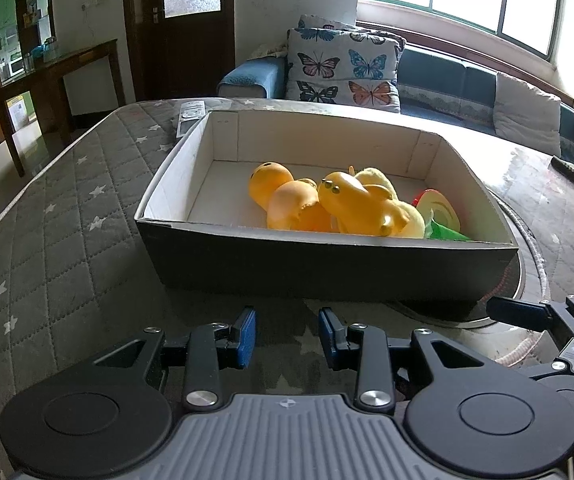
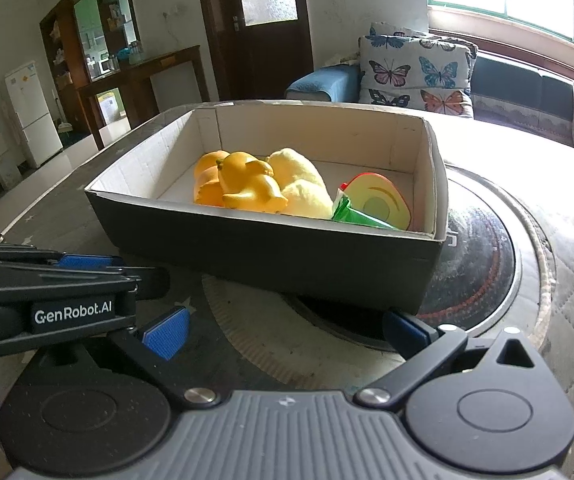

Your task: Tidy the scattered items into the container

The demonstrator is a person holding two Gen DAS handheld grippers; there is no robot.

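The box is sitting on the counter, which is wearing a grey quilted cover with white stars, and part of the box is resting over a round dark glass plate set into the counter top. It is a shallow cardboard box, dark outside and white inside.

All the toys I can see are lying inside it, bunched toward the near wall. An orange rubber duck is lying beside a yellow rubber duck, the two touching, with a pale yellow plush toy pressing against them from behind. A toy avocado half is leaning near the box's right wall, with something green next to it.

The left hand-held gripper is hovering just in front of the box's near wall, its blue pads standing partly apart and gripping nothing. The right hand-held gripper is hanging beside it, jaws spread wide and empty, with the box's near right corner lying just beyond them.

A remote control is lying on the counter just behind the box's far left corner.
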